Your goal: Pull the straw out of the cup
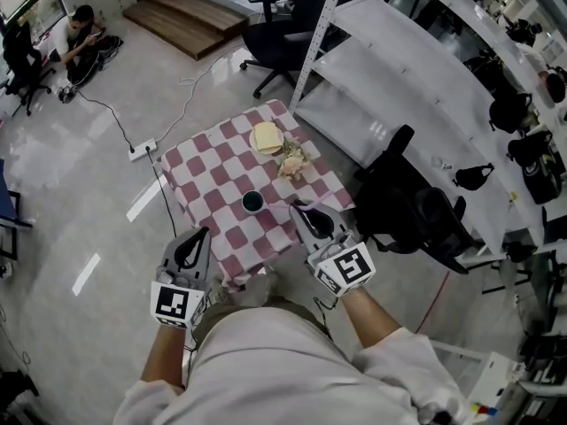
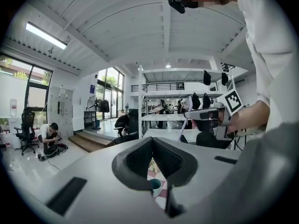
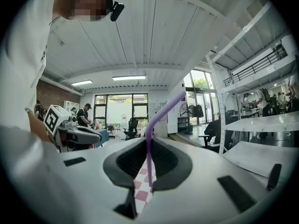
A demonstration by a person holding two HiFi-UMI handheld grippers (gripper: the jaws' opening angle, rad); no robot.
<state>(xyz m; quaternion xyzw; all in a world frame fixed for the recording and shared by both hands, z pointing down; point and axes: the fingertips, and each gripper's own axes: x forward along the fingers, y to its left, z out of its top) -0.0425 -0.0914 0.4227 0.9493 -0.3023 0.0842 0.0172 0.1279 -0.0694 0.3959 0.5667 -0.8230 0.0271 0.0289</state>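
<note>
**A:** Where is the straw?

**B:** Right gripper view. My right hand-held gripper [image 3: 148, 141] is clamped on the purple straw [image 3: 148, 164], the pads pinching its straight part. The lower end hangs free below the pads, over the checked cloth [image 3: 142, 190]. Above the pads the straw bends off to the right. It is clear of the cup.

**A:** And the cup?

**B:** Head view. The cup [image 1: 252, 202] stands upright on the bench [image 1: 208, 162], near the front edge. It is between my two hand-held grippers and apart from both. Its mouth looks dark, and I cannot tell what is inside. In the left gripper view the same cup shows low, beyond the pads.

**A:** State of the left?

**B:** My left hand-held gripper [image 1: 197, 237] has its jaws together with nothing in them. Its own view shows the right one at the right, higher than the cup, with the straw hanging from it.

**A:** What else is there?

**B:** At the far end of the bench lies a pale yellow slab [image 1: 266, 137], with a crumpled brownish thing [image 1: 292, 162] just beside it. Right of the bench stand a white rack [image 1: 390, 69] and a black chair [image 1: 407, 206]. A person [image 1: 81, 34] sits on the floor, well apart, at top left.
</note>
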